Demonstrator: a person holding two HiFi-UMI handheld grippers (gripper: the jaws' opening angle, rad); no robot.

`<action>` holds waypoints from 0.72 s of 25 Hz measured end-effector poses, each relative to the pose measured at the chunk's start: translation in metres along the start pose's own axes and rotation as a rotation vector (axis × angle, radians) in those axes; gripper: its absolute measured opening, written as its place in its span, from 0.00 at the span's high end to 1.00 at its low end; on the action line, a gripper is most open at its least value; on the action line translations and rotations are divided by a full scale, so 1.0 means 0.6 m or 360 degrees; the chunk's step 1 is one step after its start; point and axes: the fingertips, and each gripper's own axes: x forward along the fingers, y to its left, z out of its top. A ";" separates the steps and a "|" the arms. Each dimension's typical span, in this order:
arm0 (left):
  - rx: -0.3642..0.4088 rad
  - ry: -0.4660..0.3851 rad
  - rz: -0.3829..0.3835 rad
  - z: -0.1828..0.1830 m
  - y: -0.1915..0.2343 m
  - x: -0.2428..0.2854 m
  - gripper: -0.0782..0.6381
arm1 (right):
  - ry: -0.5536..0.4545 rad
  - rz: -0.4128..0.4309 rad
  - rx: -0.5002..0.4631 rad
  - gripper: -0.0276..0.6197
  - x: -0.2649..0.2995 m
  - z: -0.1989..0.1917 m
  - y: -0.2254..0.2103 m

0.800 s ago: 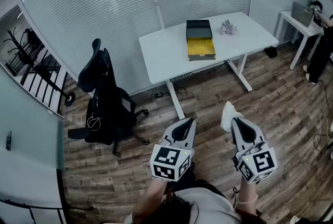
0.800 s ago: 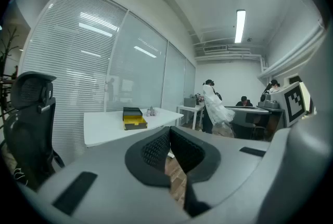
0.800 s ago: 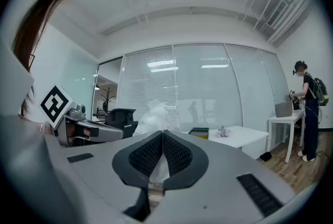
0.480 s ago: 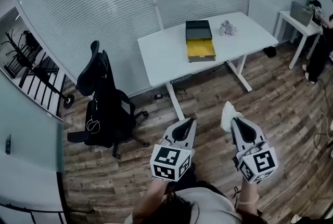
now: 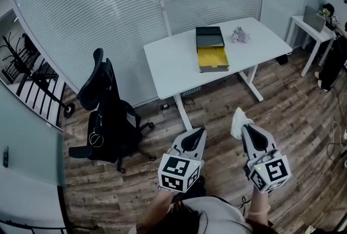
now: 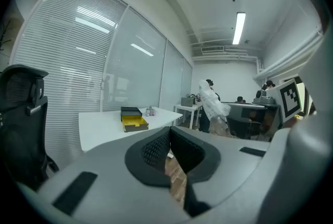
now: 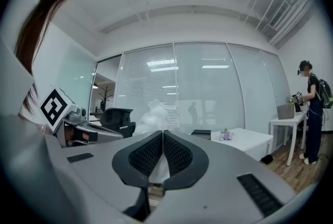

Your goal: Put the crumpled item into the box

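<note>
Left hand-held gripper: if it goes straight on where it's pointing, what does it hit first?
Probably the white table, around its front edge near the yellow box. Between the left hand-held gripper and the table only wooden floor shows. Depth is hard to judge.

A black office chair (image 5: 108,119) stands near a white table (image 5: 173,59) on wooden flooring (image 5: 217,113).

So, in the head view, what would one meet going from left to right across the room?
Black rack, black office chair, left tongs, right tongs holding a white crumpled item, small white side table.
</note>
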 end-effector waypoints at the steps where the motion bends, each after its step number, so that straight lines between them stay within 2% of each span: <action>1: -0.0001 0.0003 -0.0009 -0.001 0.007 0.005 0.87 | 0.0004 -0.0003 0.0000 0.91 0.010 -0.001 -0.001; 18: -0.0029 -0.0024 -0.0067 0.014 0.143 0.049 0.87 | 0.0063 -0.0052 -0.0057 0.91 0.156 -0.003 0.014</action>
